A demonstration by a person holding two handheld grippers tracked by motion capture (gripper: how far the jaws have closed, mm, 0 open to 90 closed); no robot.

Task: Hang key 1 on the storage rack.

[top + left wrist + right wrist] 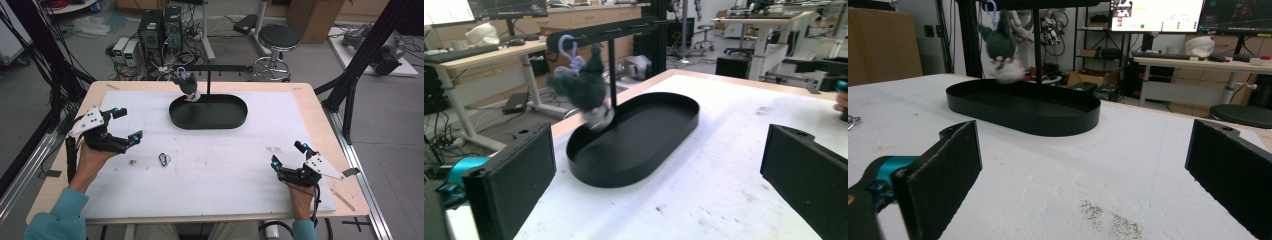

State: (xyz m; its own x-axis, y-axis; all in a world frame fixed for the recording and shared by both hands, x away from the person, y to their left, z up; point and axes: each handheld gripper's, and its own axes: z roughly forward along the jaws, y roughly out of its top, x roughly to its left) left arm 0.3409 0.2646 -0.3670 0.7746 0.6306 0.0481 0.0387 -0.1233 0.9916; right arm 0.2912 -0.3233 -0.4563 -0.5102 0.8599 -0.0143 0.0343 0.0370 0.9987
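A dark grey plush keychain (186, 85) (583, 85) (1000, 47) hangs by a pale purple clip from the left end of a black crossbar (220, 68) on a stand. The stand's post rises from a black oval tray (208, 112) (634, 137) (1023, 107) at the table's far middle. My left gripper (125, 126) is open at the left of the white mat, held by a hand, well short of the tray. My right gripper (287, 155) is open near the front right with nothing between its jaws. A small metal ring clip (164, 159) lies on the mat.
The white mat (215, 165) covers most of the wooden table (320, 115). A black frame post (350, 85) stands at the right edge. Beyond the table are a stool (278, 40), computer boxes (159, 30) and cables on the floor.
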